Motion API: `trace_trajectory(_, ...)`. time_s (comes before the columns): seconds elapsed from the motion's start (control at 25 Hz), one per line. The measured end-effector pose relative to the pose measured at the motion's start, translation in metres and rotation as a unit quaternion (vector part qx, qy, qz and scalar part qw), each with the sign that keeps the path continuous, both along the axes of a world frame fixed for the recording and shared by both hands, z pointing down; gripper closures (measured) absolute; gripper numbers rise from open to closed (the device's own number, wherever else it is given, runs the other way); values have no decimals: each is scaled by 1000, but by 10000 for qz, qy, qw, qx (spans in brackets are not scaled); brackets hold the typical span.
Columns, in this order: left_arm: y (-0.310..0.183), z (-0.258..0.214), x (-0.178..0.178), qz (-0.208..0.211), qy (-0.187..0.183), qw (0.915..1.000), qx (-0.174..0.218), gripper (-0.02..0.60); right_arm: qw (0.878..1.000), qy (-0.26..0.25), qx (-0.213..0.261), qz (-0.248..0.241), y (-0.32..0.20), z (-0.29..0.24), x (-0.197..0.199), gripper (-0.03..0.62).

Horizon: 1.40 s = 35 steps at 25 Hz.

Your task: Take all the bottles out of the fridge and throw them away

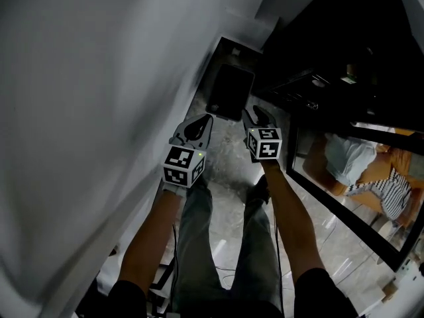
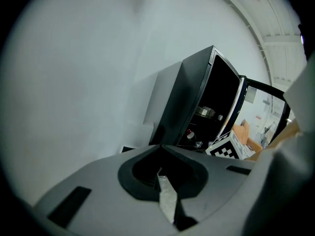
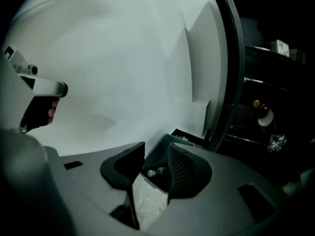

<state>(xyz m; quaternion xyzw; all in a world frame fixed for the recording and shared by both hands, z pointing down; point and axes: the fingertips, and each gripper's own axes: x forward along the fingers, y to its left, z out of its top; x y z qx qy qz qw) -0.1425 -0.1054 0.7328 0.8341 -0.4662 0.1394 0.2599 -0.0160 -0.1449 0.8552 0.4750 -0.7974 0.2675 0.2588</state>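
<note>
Bottle (image 3: 154, 171), one, is lying in the single bin (image 1: 230, 91) on marble floor (image 1: 228, 154) at twelve o'clock; left tool (image 2: 159, 150) closed, right tool (image 3: 156, 149) gaping empty.

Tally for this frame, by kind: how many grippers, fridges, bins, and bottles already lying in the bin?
grippers: 2, the left gripper and the right gripper
fridge: 1
bin: 1
bottle in the bin: 1
Total: 5

My head camera looks steeply down; both gripper cameras ride low, sharing the open fridge (image 2: 177, 107) toward two o'clock.
</note>
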Motion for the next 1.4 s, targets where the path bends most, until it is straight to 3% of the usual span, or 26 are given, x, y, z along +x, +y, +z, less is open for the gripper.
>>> trace_trajectory(0.12,2,-26,8,-70,-2,10000,43,578,9999,17,138,-2,9,-40,11,518)
trace_trajectory(0.32,1,-82,26,51,-12,9997,249,578,9987,97,367,-350,22,-115,21,582)
trace_trajectory(0.52,-14,-147,48,129,-15,9983,560,578,9972,-52,657,-352,26,-204,39,586)
trace_trajectory(0.84,7,-240,91,420,-9,9964,730,578,9945,-417,949,122,68,-333,80,586)
trace_trajectory(1.4,59,-366,185,917,278,9900,1033,578,9845,-350,1552,738,123,-481,181,586)
